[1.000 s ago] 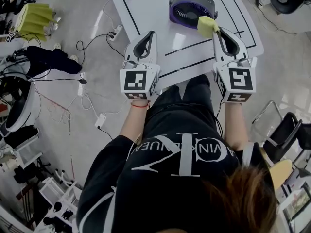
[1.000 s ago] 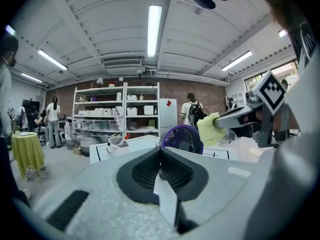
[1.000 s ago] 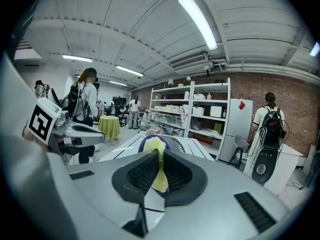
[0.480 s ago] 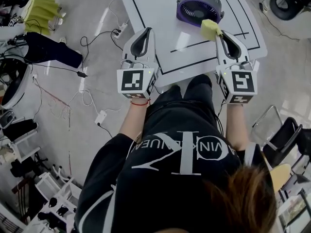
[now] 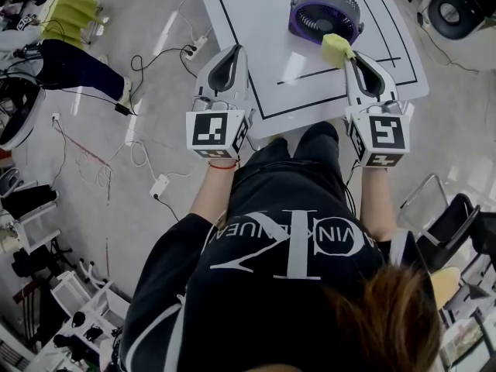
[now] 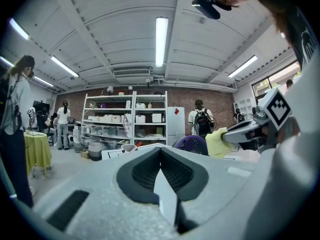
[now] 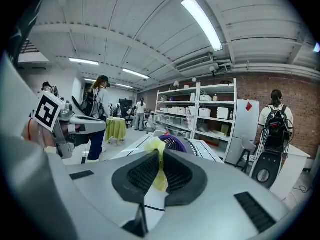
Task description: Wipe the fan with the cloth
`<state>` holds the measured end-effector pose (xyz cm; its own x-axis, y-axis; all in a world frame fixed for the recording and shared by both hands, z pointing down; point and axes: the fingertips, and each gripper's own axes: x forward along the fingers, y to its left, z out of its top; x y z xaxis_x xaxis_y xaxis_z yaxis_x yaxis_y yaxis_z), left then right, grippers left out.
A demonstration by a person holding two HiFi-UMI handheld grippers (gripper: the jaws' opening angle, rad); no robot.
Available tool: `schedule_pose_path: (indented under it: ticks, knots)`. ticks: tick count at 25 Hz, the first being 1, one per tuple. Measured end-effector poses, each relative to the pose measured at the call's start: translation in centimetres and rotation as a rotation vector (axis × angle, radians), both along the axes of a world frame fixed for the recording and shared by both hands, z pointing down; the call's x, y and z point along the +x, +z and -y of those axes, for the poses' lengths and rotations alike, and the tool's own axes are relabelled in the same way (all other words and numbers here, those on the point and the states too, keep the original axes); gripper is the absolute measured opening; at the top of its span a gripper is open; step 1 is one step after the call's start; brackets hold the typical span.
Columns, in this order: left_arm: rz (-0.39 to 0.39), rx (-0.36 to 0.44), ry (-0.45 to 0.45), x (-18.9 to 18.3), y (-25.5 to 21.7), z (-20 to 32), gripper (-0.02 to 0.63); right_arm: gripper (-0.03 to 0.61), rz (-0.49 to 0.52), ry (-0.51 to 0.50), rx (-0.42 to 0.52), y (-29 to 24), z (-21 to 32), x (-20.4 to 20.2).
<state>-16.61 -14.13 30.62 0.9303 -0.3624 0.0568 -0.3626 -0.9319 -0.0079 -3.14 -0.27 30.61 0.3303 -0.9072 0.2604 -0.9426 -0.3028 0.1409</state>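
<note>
A small purple fan [image 5: 325, 14] with a dark grille lies on the white table [image 5: 256, 22]; it also shows in the left gripper view as the fan [image 6: 192, 145] and in the right gripper view as the fan [image 7: 173, 143]. My right gripper [image 5: 351, 55] is shut on a yellow cloth [image 5: 335, 49], which hangs at the fan's near right edge; whether they touch I cannot tell. The cloth [image 7: 159, 164] is pinched between the right jaws. My left gripper [image 5: 232, 53] is shut and empty, over the table's left front part, apart from the fan.
Black lines mark the table top [image 5: 310, 74]. Cables and a power strip [image 5: 160, 186] lie on the floor at left. A chair [image 5: 446, 215] stands at lower right. People stand by shelves [image 6: 132, 119] and a yellow-green covered table [image 6: 36, 151] in the room.
The fan and table have shifted to the right and slightly up in the head view. The cloth stays at the fan's near edge. Both grippers stay shut.
</note>
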Motion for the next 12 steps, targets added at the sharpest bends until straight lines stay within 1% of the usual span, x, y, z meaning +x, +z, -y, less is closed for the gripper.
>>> schedule_pose_path:
  ticks: [12]
  knots:
    - [0.004, -0.002, -0.016, -0.85, 0.03, 0.44, 0.008, 0.028, 0.004, -0.027, -0.001, 0.01, 0.89, -0.8]
